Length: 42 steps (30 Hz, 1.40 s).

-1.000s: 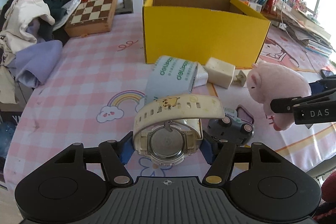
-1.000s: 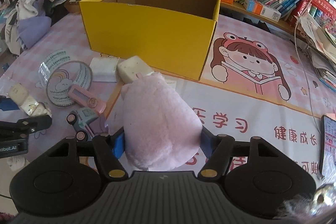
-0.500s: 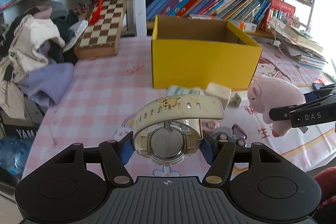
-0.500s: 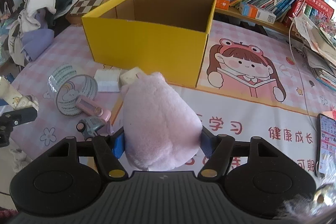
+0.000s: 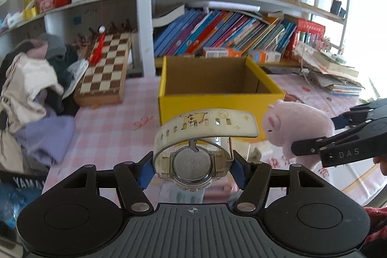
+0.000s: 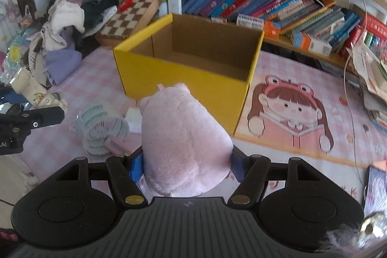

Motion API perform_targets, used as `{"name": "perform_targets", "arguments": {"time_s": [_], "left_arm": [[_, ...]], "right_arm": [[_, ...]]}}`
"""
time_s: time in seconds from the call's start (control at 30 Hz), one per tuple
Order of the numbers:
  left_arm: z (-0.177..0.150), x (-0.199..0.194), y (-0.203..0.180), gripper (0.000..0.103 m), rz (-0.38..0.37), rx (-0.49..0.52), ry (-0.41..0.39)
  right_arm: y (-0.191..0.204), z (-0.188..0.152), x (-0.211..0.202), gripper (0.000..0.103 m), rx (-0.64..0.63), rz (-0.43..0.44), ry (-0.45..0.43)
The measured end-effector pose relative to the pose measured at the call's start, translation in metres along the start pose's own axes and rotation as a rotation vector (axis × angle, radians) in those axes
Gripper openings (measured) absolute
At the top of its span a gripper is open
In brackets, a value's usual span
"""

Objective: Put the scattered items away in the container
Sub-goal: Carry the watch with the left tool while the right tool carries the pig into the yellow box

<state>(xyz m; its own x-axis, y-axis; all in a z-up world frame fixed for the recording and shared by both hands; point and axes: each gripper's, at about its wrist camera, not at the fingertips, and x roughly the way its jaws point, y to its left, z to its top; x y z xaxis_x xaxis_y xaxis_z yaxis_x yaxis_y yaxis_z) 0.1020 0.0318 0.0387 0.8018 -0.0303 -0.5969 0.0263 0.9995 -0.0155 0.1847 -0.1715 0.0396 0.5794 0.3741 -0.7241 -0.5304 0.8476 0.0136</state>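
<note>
My left gripper [image 5: 192,167] is shut on a cream wristwatch [image 5: 193,156] with a cartoon strap, held above the table in front of the open yellow box [image 5: 217,98]. My right gripper [image 6: 186,165] is shut on a pink plush toy [image 6: 183,142], also lifted, in front of the yellow box [image 6: 188,74]. The plush [image 5: 295,125] and right gripper show at the right of the left wrist view. The watch [image 6: 33,91] and left gripper show at the left of the right wrist view. The box looks empty inside.
On the pink checked tablecloth [image 6: 302,142] lie a clear tape roll [image 6: 101,129], a pink comb [image 6: 117,144] and a white block [image 6: 133,114]. A chessboard [image 5: 104,71], a clothes pile [image 5: 31,93] and bookshelves [image 5: 229,33] stand behind. A phone [image 6: 375,190] lies at the right edge.
Both grippers have risen with their loads. The box interior now shows from above, and the items on the table have dropped lower in view.
</note>
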Motion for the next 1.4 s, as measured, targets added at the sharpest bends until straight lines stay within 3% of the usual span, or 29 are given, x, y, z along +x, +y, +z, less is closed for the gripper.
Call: {"name": "perform_targets", "arguments": {"time_s": [0.3,0.83,1.07,1.4], "left_arm": [[0.034,0.017,-0.014,0.063,-0.029,0.046,-0.046],[0.098,0.062,-0.030,0.063,-0.032,0.150,-0.095],[0.120,0.100,-0.020,0.063,0.001,0.142,-0.061],[0.127,0.159,-0.014,0.063,0.015,0.157,0.006]], "right_arm": [[-0.011,0.036,0.001,0.066,-0.120,0.007,-0.070],[-0.048,0.090,0.030,0.067,-0.220,0.011,-0.127],[-0.057,0.115,0.057,0.067,-0.281,0.013,-0.118],[-0.055,0.145,0.117,0.067,-0.434,0.005,-0.054]]}}
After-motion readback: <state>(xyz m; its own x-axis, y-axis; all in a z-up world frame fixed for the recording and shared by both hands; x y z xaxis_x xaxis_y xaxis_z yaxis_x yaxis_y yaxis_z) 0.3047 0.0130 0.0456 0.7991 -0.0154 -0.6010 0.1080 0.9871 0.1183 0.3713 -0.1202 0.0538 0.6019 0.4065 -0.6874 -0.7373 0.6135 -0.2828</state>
